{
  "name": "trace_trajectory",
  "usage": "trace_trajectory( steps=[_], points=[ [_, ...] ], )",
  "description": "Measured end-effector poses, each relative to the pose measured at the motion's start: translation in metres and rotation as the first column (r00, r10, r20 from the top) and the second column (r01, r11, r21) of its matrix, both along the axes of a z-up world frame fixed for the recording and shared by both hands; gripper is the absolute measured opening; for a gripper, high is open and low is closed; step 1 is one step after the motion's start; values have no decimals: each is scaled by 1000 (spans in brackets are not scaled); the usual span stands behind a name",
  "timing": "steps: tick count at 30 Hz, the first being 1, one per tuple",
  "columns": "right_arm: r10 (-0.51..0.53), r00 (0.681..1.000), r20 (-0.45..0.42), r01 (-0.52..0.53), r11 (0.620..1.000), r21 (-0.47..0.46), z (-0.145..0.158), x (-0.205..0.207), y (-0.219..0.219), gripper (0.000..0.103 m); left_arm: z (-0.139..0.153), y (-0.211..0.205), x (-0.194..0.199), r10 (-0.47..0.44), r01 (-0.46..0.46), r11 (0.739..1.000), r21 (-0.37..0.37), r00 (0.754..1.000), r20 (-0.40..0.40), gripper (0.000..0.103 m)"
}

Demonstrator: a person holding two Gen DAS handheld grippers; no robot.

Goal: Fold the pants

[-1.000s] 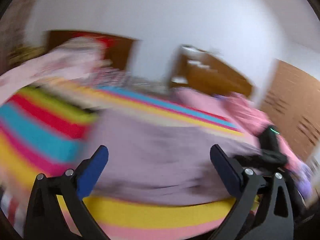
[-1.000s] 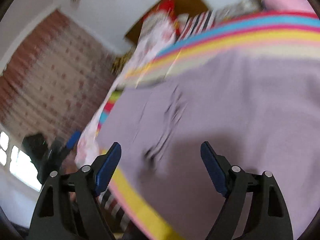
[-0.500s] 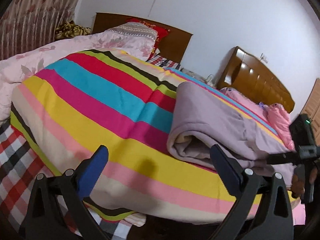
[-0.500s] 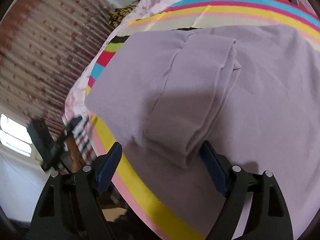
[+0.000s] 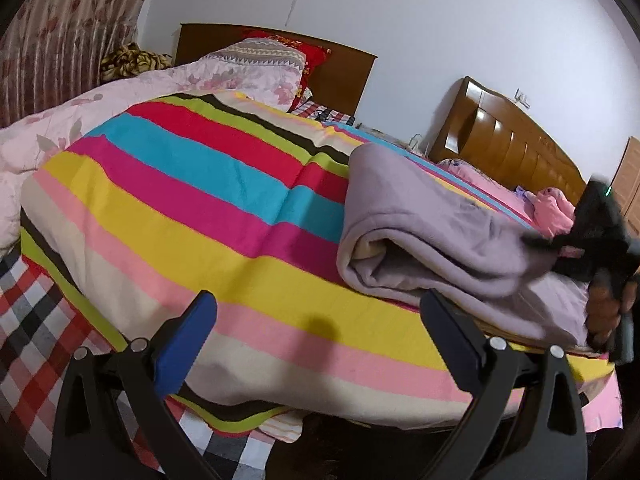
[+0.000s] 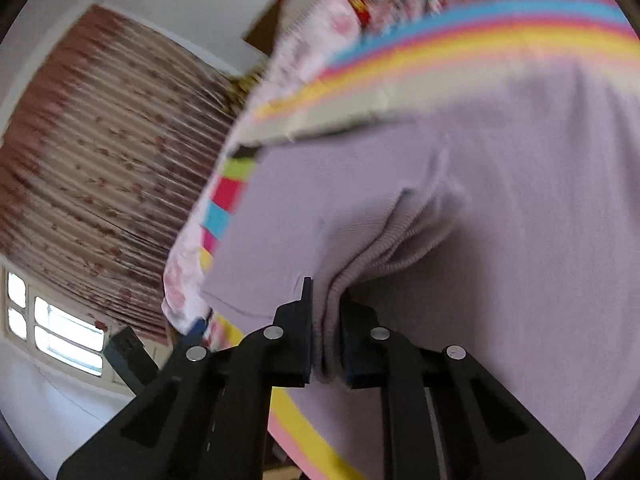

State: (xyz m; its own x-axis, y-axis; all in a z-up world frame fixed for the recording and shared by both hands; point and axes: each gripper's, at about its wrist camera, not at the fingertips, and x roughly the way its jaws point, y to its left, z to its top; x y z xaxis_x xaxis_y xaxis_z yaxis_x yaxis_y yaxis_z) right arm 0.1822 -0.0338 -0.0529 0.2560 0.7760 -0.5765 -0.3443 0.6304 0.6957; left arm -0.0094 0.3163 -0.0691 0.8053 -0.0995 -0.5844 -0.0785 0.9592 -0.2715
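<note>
The lilac pants (image 5: 420, 216) lie folded in thick layers on the striped blanket (image 5: 180, 200), towards the right of the bed. My right gripper (image 6: 326, 300) is closing its jaws on the ribbed folded edge of the pants (image 6: 500, 200), and the pads pinch the fabric. In the left wrist view the right gripper (image 5: 538, 240) shows blurred at the pants' near right side, held by a hand (image 5: 608, 308). My left gripper (image 5: 320, 328) stands open over the blanket's near edge, left of the pants, with nothing between its fingers.
A pink floral quilt (image 5: 48, 132) and pillows lie at the far left by a dark headboard (image 5: 344, 68). A second wooden headboard (image 5: 512, 140) stands at the right. A checked sheet (image 5: 28, 312) hangs below the blanket. Curtain (image 6: 100, 160) and window (image 6: 60, 332) are at the left.
The right gripper's wide-open jaws have come together on the pants' folded edge. The left gripper swung left off the pants and then held nearly still over the blanket.
</note>
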Motion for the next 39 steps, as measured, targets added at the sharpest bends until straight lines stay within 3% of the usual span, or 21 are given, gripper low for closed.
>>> trace_trajectory(
  steps=[3, 7, 11, 16, 17, 20, 25, 28, 30, 31, 33, 34, 39],
  points=[
    [25, 993, 115, -24, 1000, -8, 46, 6, 18, 14, 7, -12, 10, -47, 47, 999, 4, 999, -6, 101],
    [85, 970, 228, -77, 996, -45, 99, 18, 53, 14, 10, -34, 39, -76, 78, 994, 71, 997, -36, 101],
    [138, 922, 362, -125, 990, -60, 167, 22, 86, 14, 9, -35, 77, -24, 29, 997, 66, 997, -74, 101],
    [114, 901, 418, -106, 993, -43, 198, 29, 78, 14, 6, -14, 85, 82, -66, 986, 155, 992, -96, 102],
    [112, 905, 411, -102, 994, -44, 197, 32, 76, 13, 5, -6, 81, 76, -64, 989, 132, 993, -89, 102],
    [105, 915, 390, -90, 994, -56, 180, 37, 63, 13, -4, 24, 73, 60, -63, 998, -28, 994, -87, 102],
    [48, 924, 380, -57, 998, 12, 153, 15, 19, 13, -11, 3, 76, 48, -41, 996, 84, 995, -88, 102],
    [2, 909, 417, 6, 1000, -19, 117, -25, -25, 13, -14, -3, 76, 53, -44, 993, 108, 996, -78, 102],
    [-53, 951, 304, 69, 997, -44, 61, -36, -57, 13, -16, -7, 75, 46, -34, 991, 127, 995, -92, 102],
    [-74, 981, 180, 89, 993, -77, 19, -35, -70, 13, -17, -11, 75, 40, -25, 988, 150, 994, -99, 102],
    [-77, 993, 84, 87, 987, -132, -24, -37, -76, 13, -18, -18, 79, 15, 4, 984, 180, 994, -106, 102],
    [-85, 993, 81, 94, 989, -114, -33, -41, -78, 13, -18, -21, 79, 11, 11, 980, 199, 994, -110, 102],
    [-78, 987, 138, 93, 990, -109, -11, -38, -75, 13, -16, -20, 84, 35, -5, 974, 226, 991, -130, 102]
  ],
)
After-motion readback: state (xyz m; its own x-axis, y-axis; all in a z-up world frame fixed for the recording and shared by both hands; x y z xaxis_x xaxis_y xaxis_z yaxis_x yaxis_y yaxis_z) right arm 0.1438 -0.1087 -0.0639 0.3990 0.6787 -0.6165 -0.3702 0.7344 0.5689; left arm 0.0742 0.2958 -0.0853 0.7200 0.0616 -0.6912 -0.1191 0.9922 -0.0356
